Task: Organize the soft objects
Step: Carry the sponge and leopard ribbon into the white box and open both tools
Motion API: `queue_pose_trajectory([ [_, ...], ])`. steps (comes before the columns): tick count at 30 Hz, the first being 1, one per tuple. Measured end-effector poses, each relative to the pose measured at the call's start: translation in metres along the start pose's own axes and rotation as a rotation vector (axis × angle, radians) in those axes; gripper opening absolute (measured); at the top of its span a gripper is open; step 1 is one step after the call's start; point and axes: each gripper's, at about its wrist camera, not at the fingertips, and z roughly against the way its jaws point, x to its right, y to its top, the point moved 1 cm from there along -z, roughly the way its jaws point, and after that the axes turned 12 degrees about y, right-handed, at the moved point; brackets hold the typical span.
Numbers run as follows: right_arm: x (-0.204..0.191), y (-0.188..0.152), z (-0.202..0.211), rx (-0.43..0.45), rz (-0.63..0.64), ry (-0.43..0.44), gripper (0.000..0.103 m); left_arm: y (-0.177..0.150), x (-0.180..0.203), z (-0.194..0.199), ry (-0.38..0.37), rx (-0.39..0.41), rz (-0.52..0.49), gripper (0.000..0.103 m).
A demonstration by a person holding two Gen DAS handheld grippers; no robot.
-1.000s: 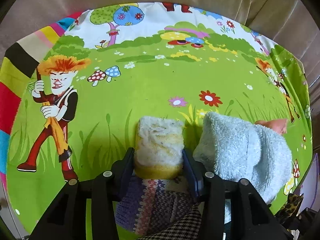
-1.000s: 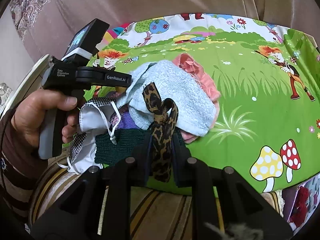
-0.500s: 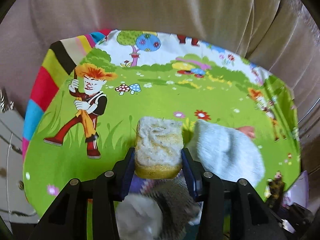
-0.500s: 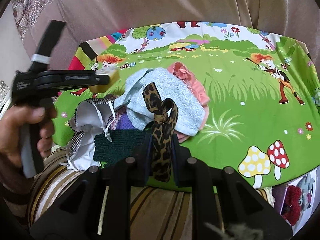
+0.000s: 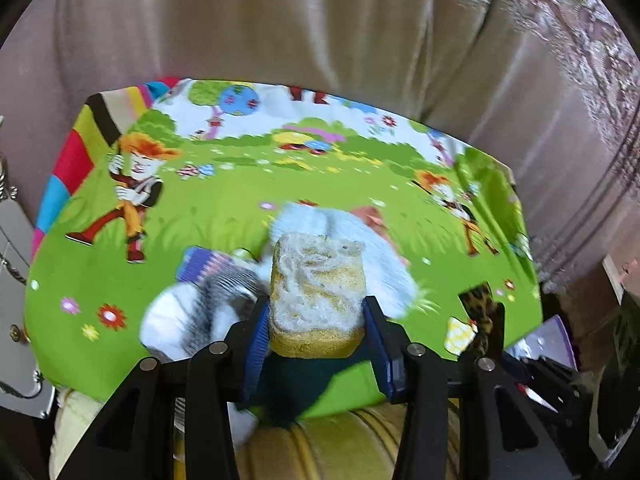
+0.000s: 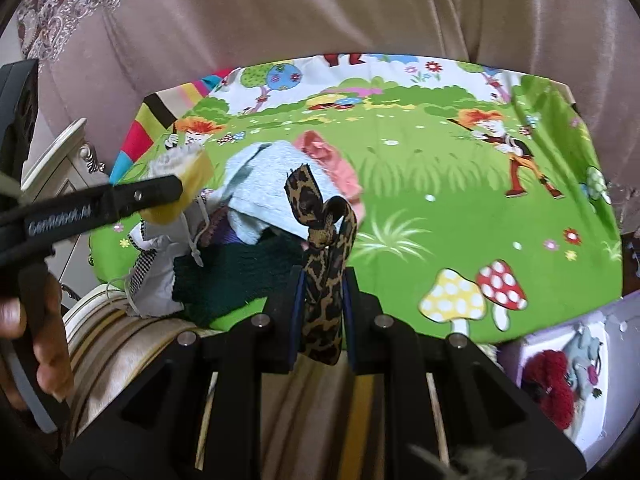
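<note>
My left gripper is shut on a yellow sponge with a worn whitish top, held above the heap of soft things. In the right wrist view the same sponge shows at the left, in the left gripper that a hand holds. My right gripper is shut on a leopard-print band, which stands up knotted between the pads. The heap below holds a pale blue towel, a pink cloth, a dark green knit and a white face mask.
A bright cartoon cloth covers the table. A beige curtain hangs behind it. A striped cushion lies at the near edge. At the lower right stands a box with red and grey soft things. White furniture is at the left.
My left gripper has risen and pulled back with the sponge, so the heap now lies under it. My right gripper has lifted a little with the leopard band.
</note>
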Motion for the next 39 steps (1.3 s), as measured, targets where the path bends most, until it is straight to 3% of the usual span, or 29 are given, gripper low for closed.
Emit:
queue_pose_trajectory([
  [23, 0.07, -0.042, 0.105, 0.088, -0.108, -0.126, 0.021, -0.058, 0.127, 0.041, -0.159, -0.01, -0.206, 0.046],
  [39, 0.167, -0.085, 0.189, 0.144, -0.233, -0.348, 0.021, -0.1, 0.225, 0.057, -0.281, -0.06, -0.385, 0.046],
])
